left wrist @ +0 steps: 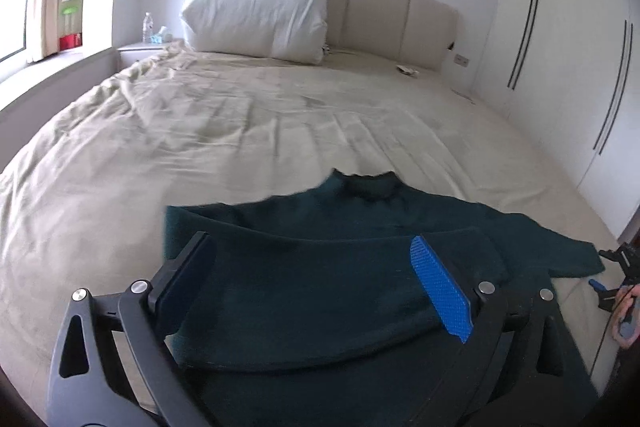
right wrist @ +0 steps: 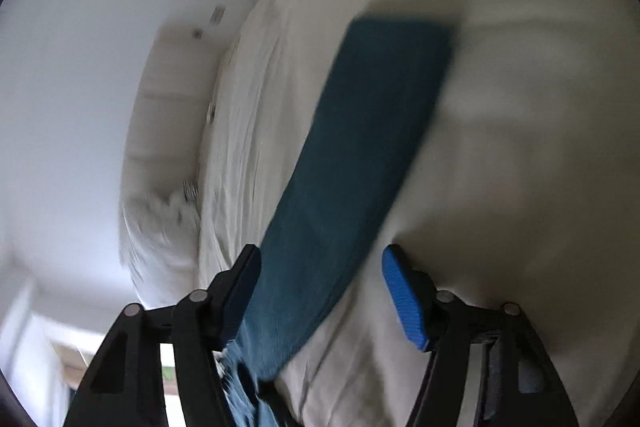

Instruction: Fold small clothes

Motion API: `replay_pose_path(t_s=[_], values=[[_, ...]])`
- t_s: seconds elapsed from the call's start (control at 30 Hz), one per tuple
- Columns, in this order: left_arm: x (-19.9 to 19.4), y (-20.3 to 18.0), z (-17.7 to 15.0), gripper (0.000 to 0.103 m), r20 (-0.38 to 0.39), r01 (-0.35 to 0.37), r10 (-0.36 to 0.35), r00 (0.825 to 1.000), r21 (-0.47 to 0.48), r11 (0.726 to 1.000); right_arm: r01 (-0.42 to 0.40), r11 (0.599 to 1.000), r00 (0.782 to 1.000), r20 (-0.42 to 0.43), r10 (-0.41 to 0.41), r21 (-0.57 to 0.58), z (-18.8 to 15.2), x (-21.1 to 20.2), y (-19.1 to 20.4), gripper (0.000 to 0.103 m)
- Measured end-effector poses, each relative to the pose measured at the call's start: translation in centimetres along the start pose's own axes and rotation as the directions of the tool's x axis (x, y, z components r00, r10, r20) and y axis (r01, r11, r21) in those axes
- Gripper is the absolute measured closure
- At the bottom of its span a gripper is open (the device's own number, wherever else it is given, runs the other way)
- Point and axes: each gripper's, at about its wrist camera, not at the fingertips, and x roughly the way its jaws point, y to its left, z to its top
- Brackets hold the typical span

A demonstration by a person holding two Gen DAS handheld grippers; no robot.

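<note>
A dark teal sweater (left wrist: 320, 267) lies on the beige bed sheet (left wrist: 200, 131), collar pointing toward the headboard, its left part folded over the body. My left gripper (left wrist: 310, 247) is open just above the folded part, jaws wide apart. The right sleeve (left wrist: 560, 243) stretches to the right, where my right gripper (left wrist: 612, 275) shows at the frame edge. In the tilted, blurred right wrist view the sleeve (right wrist: 360, 155) runs away from my right gripper (right wrist: 320, 259), whose jaws stand apart around the sleeve end. I cannot tell whether it touches them.
A white pillow (left wrist: 256, 11) leans on the padded headboard (left wrist: 380, 3). A nightstand with a water bottle (left wrist: 147, 27) stands at the far left. White wardrobe doors (left wrist: 560, 47) line the right side. A window ledge (left wrist: 48, 75) runs along the left.
</note>
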Motion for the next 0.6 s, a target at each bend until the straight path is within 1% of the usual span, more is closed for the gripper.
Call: replay_pose_path(t_s=[0.03, 0.1, 0.17, 0.23, 0.3, 0.33, 0.37, 0.4, 0.43, 0.47, 0.5, 0.6], values=[[0.1, -0.6, 0.1, 0.003, -0.004, 0.01, -0.01, 1.0, -0.001, 1.0, -0.015, 1.0, 1.0, 0.014, 0.014, 0.018, 0.6, -0.2, -0.3, 0.038], [-0.1, -1.6, 0.2, 0.003, -0.006, 0.001, -0.001, 1.0, 0.002, 1.0, -0.026, 0.999, 0.999, 0.038, 0.024, 0.048, 1.6, 0.0, -0.6, 0.038], [-0.2, -2.6, 0.3, 0.003, -0.013, 0.012, -0.012, 1.0, -0.004, 1.0, -0.037, 0.996, 0.999, 0.035, 0.035, 0.078, 2.2, 0.7, -0.8, 0.038], [-0.2, -3.4, 0.3, 0.003, -0.033, 0.033, -0.033, 0.999, -0.008, 0.999, -0.046, 0.996, 0.999, 0.028, 0.044, 0.072, 2.9, 1.5, -0.5, 0.038], [-0.1, -3.9, 0.4, 0.003, -0.038, 0.056, -0.057, 0.998, -0.017, 0.998, -0.045, 0.997, 0.999, 0.027, 0.043, 0.067, 3.9, 2.3, -0.2, 0.044], [0.0, -4.1, 0.3, 0.004, -0.042, 0.065, -0.065, 0.997, -0.02, 0.998, -0.033, 0.997, 0.999, 0.031, 0.03, 0.072, 4.2, 2.3, -0.7, 0.053], [0.2, -4.3, 0.3, 0.004, -0.059, 0.062, -0.063, 0.996, -0.023, 0.998, -0.029, 0.996, 0.999, 0.036, 0.027, 0.08, 4.4, 2.6, -0.8, 0.066], [0.4, -4.3, 0.2, 0.004, -0.074, 0.058, -0.059, 0.996, -0.021, 0.998, -0.027, 0.995, 0.999, 0.038, 0.024, 0.1, 4.9, 3.1, -1.1, 0.073], [0.6, -4.4, 0.0, 0.004, -0.083, 0.051, -0.052, 0.995, -0.016, 0.999, -0.019, 0.993, 0.999, 0.04, 0.014, 0.118, 5.5, 3.3, -1.1, 0.082], [0.6, -4.2, -0.1, 0.004, -0.085, 0.048, -0.049, 0.995, -0.014, 0.999, -0.004, 0.991, 0.999, 0.048, -0.003, 0.136, 5.9, 3.5, -1.1, 0.089], [0.7, -4.0, -0.2, 0.004, -0.088, 0.047, -0.048, 0.995, -0.016, 0.999, 0.011, 0.991, 0.998, 0.055, -0.019, 0.131, 6.3, 3.5, -0.9, 0.09], [1.0, -2.3, -0.6, 0.004, -0.106, 0.069, -0.075, 0.992, -0.066, 0.995, 0.092, 0.994, 0.992, 0.077, -0.097, 0.065, 6.8, 4.1, 1.2, 0.092]])
